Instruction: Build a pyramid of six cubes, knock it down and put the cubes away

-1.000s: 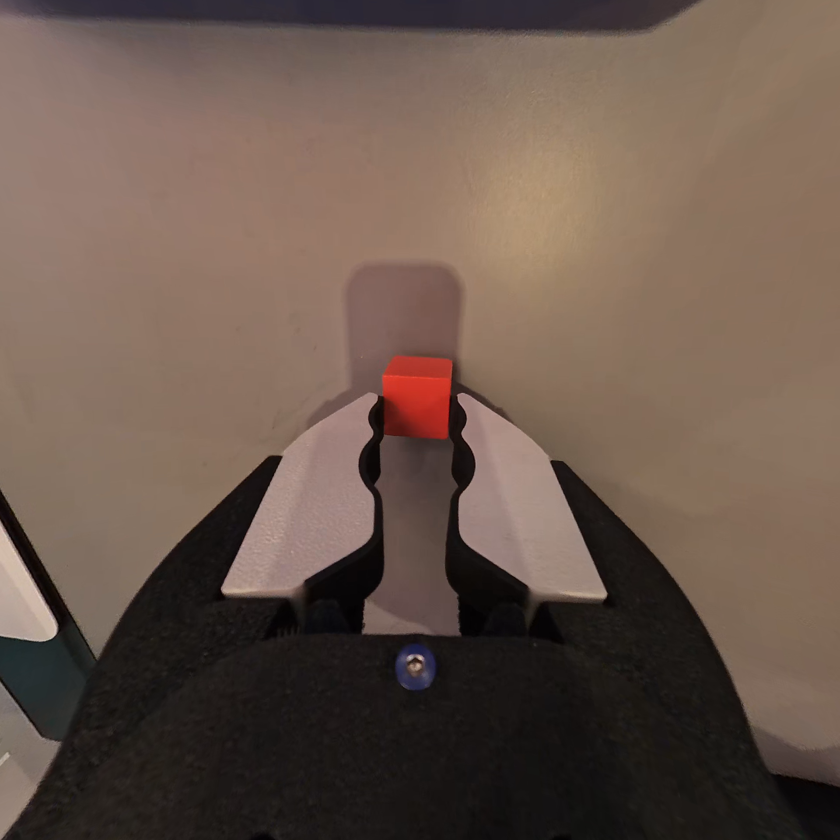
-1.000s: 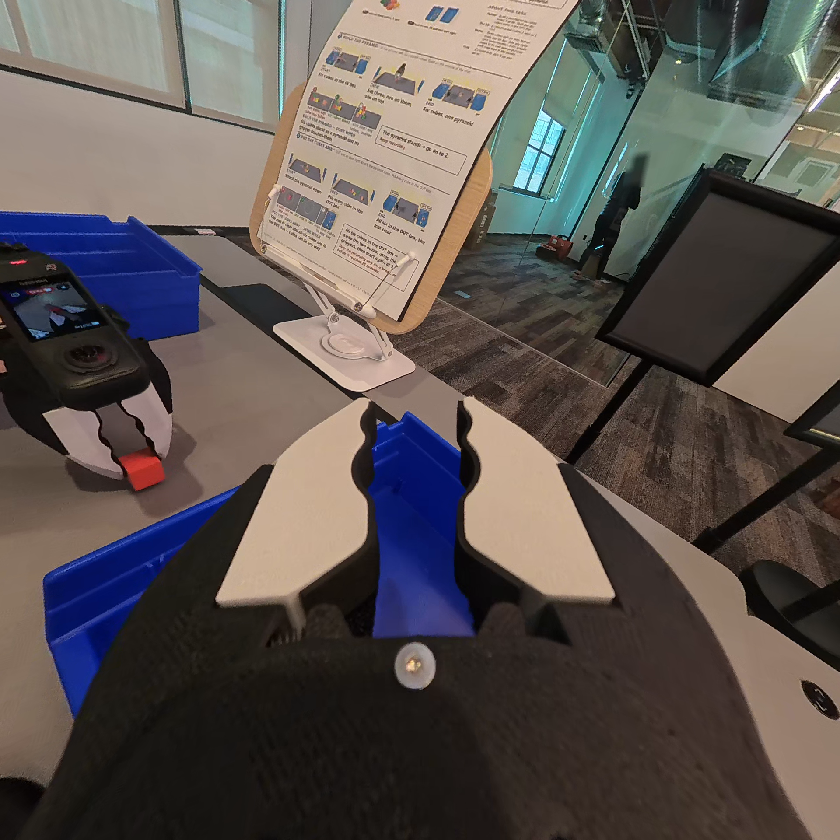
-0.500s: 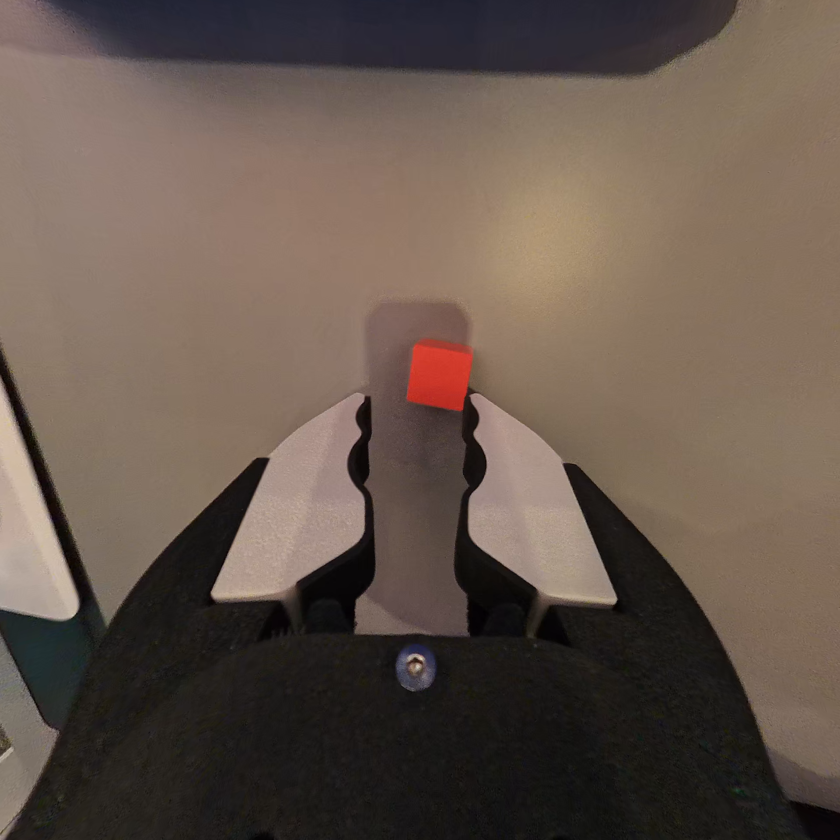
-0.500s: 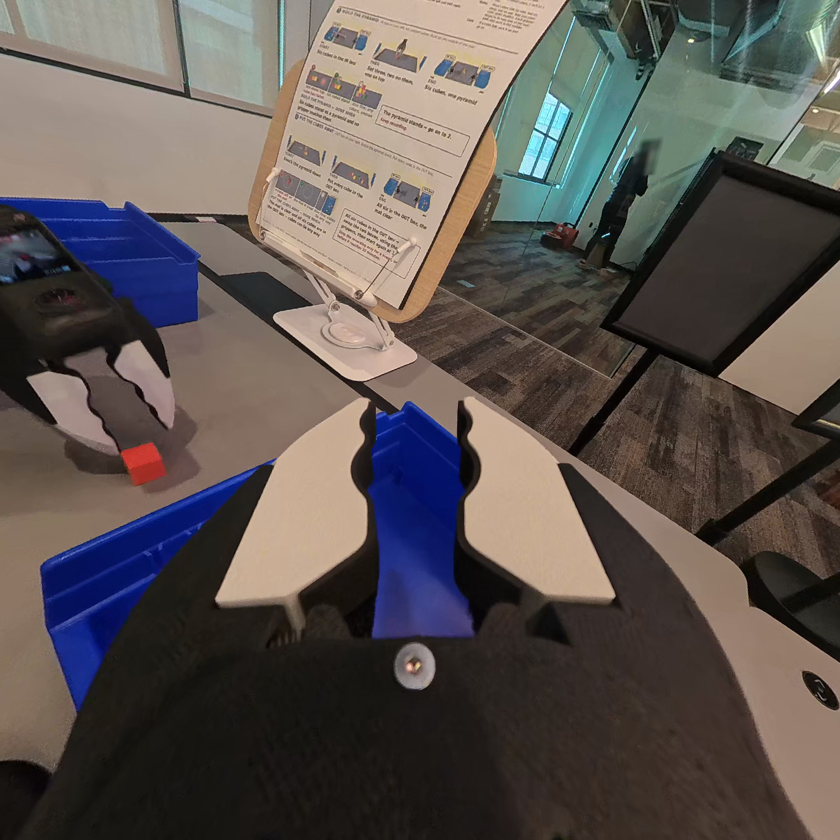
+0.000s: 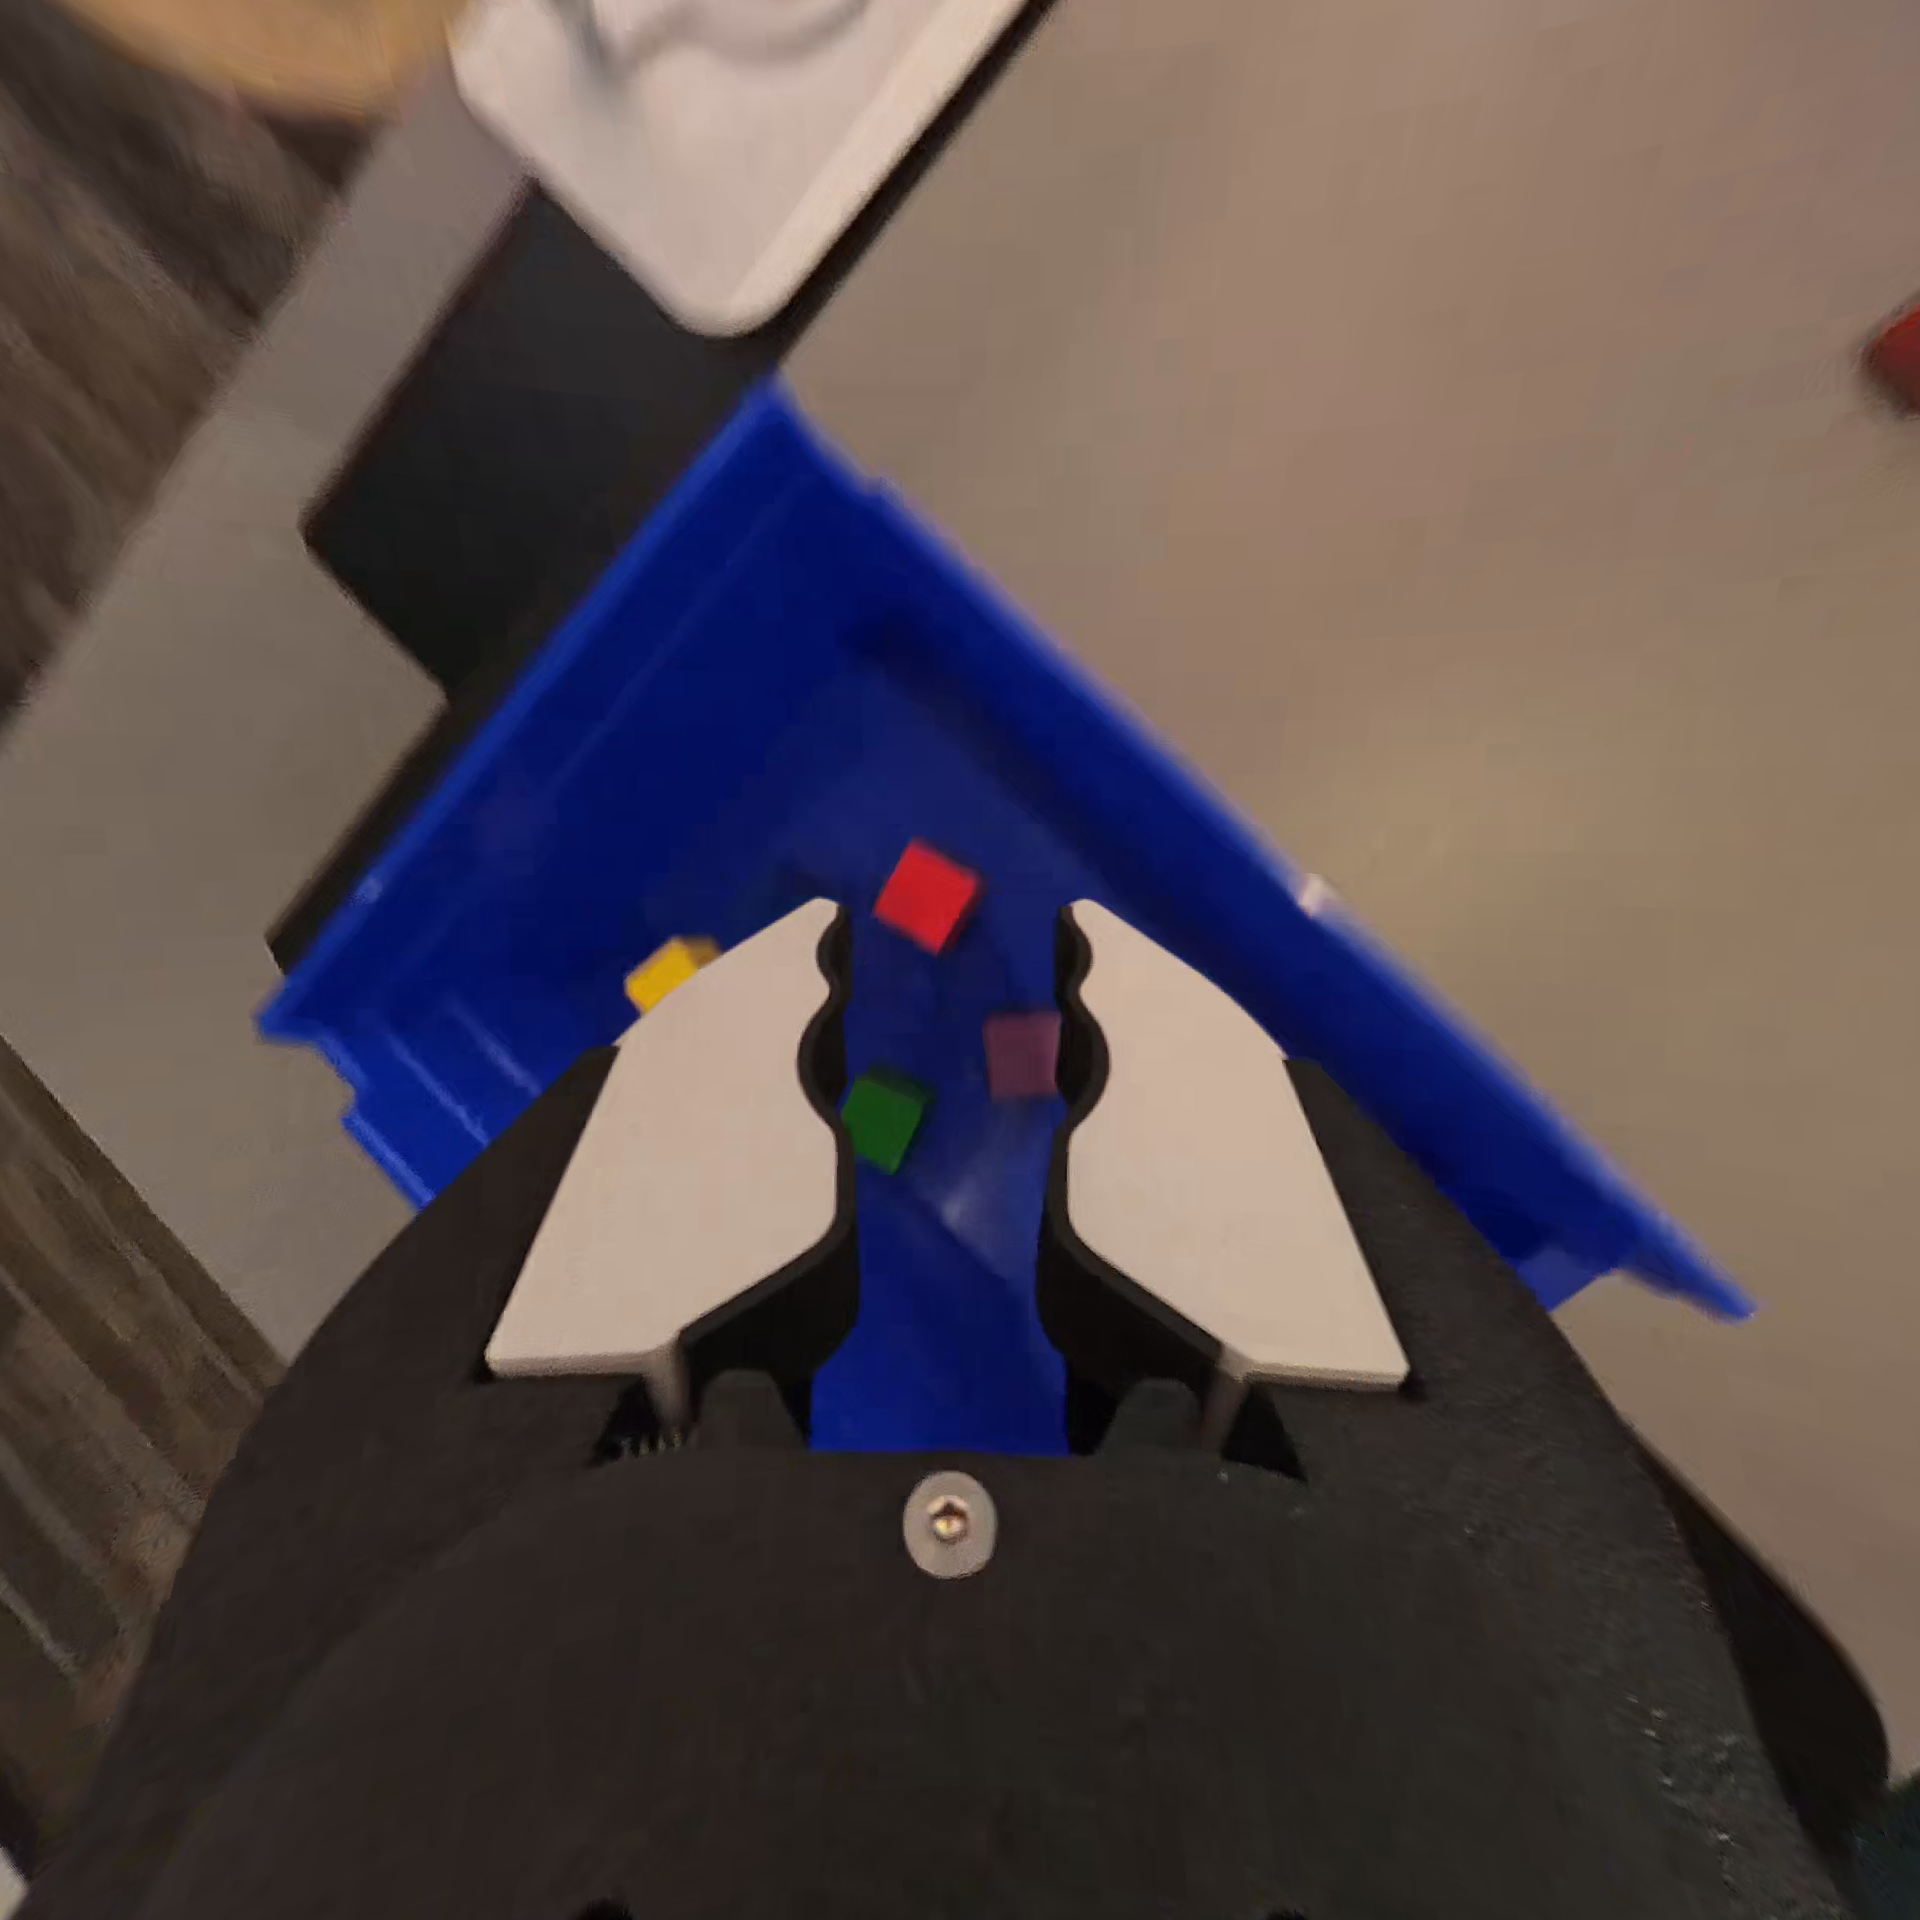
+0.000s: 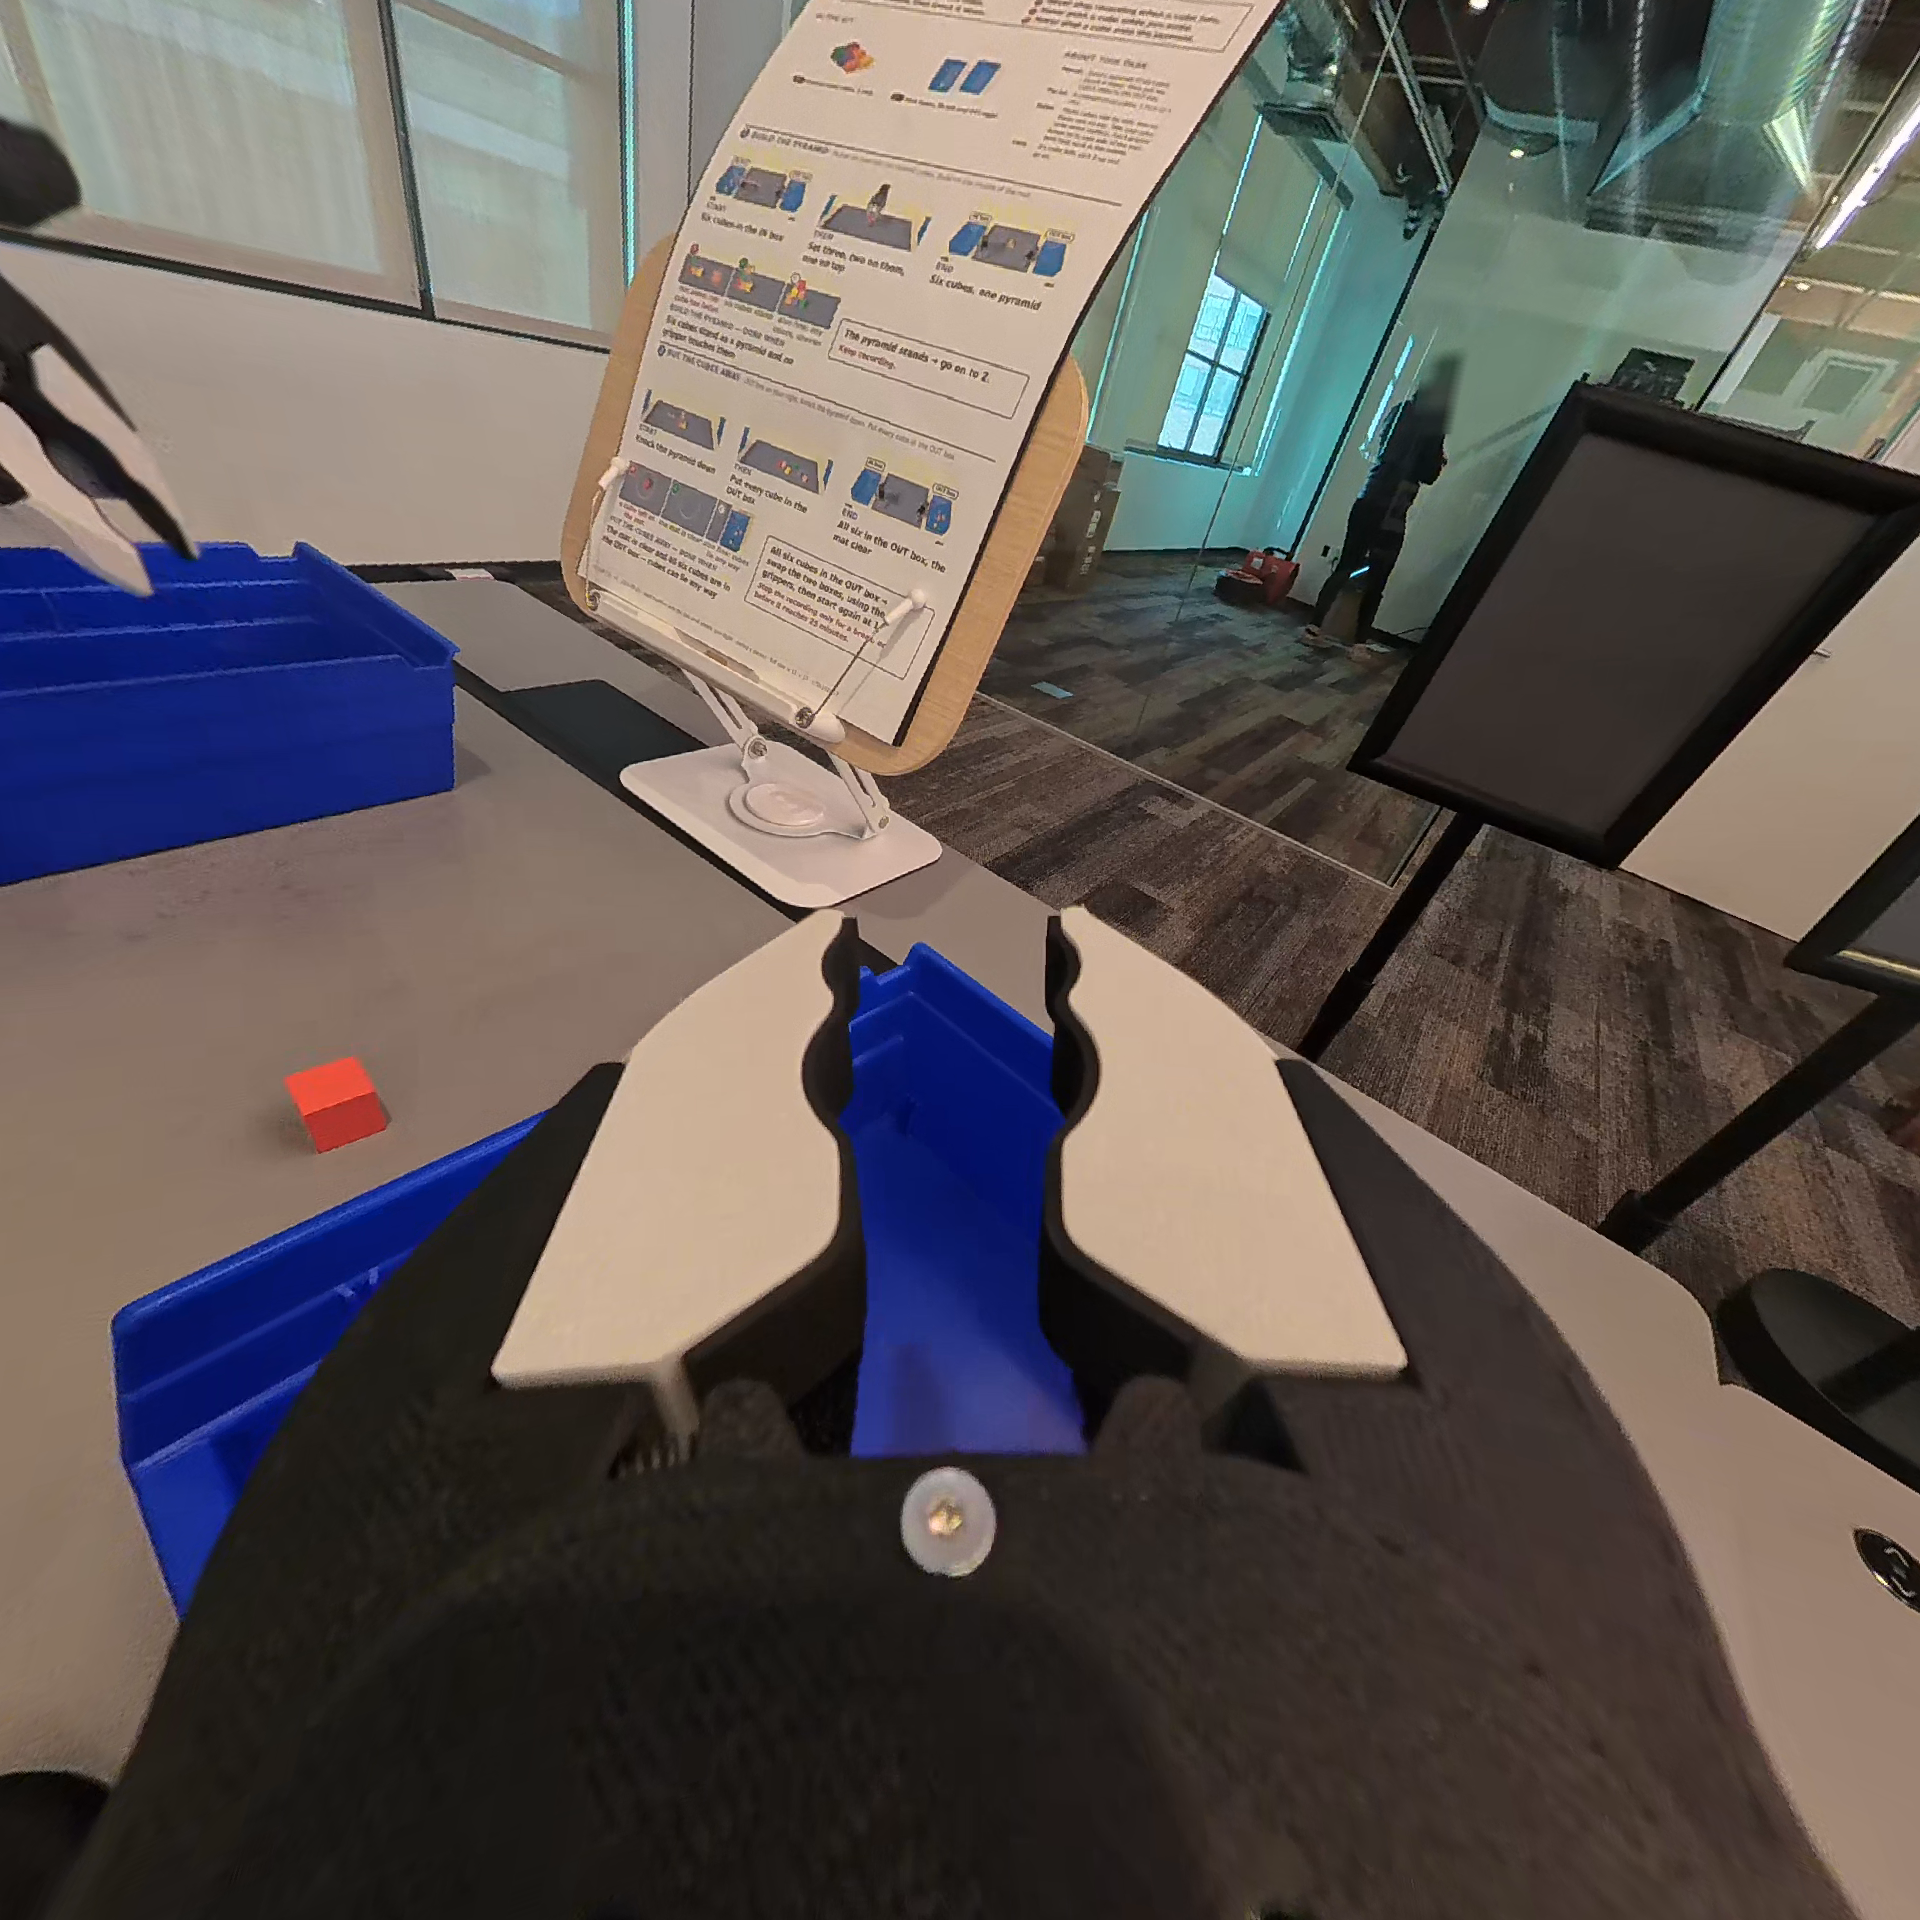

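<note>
1 red cube (image 6: 336,1103) sits alone on the grey table (image 6: 436,966), beside the near blue bin (image 6: 260,1340). Red (image 5: 927,896), green (image 5: 884,1119), purple (image 5: 1022,1054) and yellow (image 5: 670,971) cubes lie in the far blue bin (image 5: 1195,831). Pyramid barely begun, by my reading. Left gripper (image 5: 948,925) wide, empty, above that bin. Right gripper (image 6: 948,935) wide, empty.

My fingers (image 5: 675,1132) are pale grey with black edges on black bodies. Below them a blue bin (image 5: 665,790) holds red (image 5: 927,896), yellow (image 5: 665,971), green (image 5: 883,1117) and purple (image 5: 1023,1051) cubes. Another red cube (image 6: 335,1101) sits on the grey tabletop (image 6: 312,956).
</note>
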A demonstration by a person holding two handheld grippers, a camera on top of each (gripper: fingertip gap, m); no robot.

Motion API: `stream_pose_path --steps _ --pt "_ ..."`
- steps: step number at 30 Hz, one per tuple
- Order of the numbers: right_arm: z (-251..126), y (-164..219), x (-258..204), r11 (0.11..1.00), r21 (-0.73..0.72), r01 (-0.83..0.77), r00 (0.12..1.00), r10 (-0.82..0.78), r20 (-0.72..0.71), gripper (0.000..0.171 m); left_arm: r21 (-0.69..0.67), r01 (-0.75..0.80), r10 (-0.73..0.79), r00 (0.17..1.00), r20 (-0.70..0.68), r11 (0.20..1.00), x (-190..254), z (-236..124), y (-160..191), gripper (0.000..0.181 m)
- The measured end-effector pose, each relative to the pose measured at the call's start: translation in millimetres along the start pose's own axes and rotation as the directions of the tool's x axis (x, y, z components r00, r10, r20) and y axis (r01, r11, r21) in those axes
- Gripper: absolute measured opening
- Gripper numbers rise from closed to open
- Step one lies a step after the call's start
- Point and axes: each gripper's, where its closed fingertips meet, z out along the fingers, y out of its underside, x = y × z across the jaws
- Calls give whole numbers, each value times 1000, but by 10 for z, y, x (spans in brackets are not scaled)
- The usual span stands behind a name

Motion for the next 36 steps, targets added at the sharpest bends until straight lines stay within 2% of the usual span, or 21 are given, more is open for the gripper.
stream_pose_path --steps 3,7,12,14,21,23,26,29,33,36 --pt "12 13 -7 1000 -8 1 1000 -1 2 35 -94 -26 24 1000 -20 995 -134 162 522 37" --pt "30 21 -30 1000 -20 10 1000 -10 5 35 -172 -112 101 992 -74 979 -131 366 895 37" --pt "53 41 -33 999 -36 20 1000 -20 0 36 -283 -260 254 965 -59 923 -229 557 1128 36" --pt "63 84 -21 998 -60 29 1000 -29 -10 36 -346 -274 269 961 -63 897 -264 633 1217 40" --pt "85 157 -11 995 -94 37 999 -38 -14 36 -414 -298 285 954 -93 860 -304 772 1279 41" --pt "88 162 -11 995 -95 37 999 -38 -13 36 -422 -306 293 951 -98 854 -306 777 1283 31" --pt "96 167 -16 995 -95 35 999 -36 -9 36 -388 -290 272 957 -101 875 -272 726 1183 29" --pt "108 178 -22 995 -98 33 999 -34 -5 36 -361 -315 330 944 -21 878 -396 501 980 29" --pt "122 175 -34 994 -100 39 999 -39 -3 36 -185 -324 348 931 113 928 -399 -63 245 28" --pt "138 163 -52 994 -100 42 999 -42 1 36 -16 -415 413 899 146 909 44 -404 -447 28"
